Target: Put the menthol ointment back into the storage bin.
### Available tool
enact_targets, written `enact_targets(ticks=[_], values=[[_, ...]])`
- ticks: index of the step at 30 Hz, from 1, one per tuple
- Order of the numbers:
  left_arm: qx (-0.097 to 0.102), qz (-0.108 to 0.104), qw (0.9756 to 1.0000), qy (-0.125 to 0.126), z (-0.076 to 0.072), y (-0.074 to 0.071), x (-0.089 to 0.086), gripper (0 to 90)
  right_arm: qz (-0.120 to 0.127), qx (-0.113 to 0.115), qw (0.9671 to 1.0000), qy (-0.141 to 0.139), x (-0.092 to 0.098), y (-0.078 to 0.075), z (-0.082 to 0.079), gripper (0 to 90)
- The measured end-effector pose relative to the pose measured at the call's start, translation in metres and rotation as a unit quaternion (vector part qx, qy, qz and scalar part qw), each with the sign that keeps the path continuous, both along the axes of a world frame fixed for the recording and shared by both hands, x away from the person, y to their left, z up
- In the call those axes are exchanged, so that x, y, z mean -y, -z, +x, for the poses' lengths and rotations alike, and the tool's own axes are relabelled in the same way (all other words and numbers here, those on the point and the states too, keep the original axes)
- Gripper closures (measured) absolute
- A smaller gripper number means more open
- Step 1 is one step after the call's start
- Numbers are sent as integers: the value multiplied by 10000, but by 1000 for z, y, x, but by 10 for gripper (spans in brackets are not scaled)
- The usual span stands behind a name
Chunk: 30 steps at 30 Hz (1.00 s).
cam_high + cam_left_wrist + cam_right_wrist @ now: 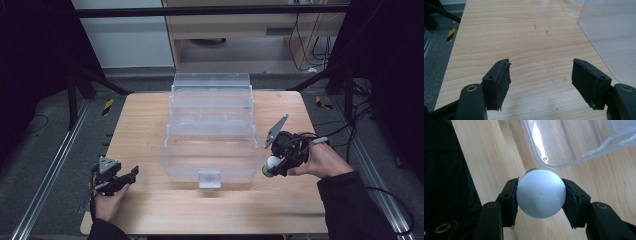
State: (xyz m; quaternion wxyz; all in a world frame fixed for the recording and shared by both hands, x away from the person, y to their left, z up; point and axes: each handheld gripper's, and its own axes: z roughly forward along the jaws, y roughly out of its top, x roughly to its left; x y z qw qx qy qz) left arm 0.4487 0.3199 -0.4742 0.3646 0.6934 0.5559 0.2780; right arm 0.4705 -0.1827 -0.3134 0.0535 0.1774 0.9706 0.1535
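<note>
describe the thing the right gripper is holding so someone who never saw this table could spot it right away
Start at the wooden table and find the big clear plastic box in its middle. Just off the box's near right corner, the right gripper has its jaws closed on a white round cap with a thin green edge behind it. It is the one small, opaque white thing beside the see-through box.

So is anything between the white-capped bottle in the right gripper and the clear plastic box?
Nothing visible. The right gripper, jaws shut on the white-capped bottle, is beside the near right corner of the clear plastic box. Only bare wooden table lies between them, though the box's wall must be cleared.
</note>
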Motion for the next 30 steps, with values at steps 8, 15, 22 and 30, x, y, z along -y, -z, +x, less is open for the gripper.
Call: enact_targets(ticks=[8, 15, 22, 30], values=[[-3, -8, 10000, 3, 0, 0, 0, 306, -16, -67, 10000, -23, -8, -5, 8, 502], [0, -11, 10000, 4, 0, 0, -1, 306, -52, -80, 9999, -81, -17, -7, 19, 502], [-2, -10, 10000, 11, 0, 0, 0, 307, -60, -83, 9999, -100, -26, -4, 29, 502], [-5, -9, 10000, 13, 1, 0, -1, 307, -36, -108, 9998, -132, -34, -1, 42, 502]])
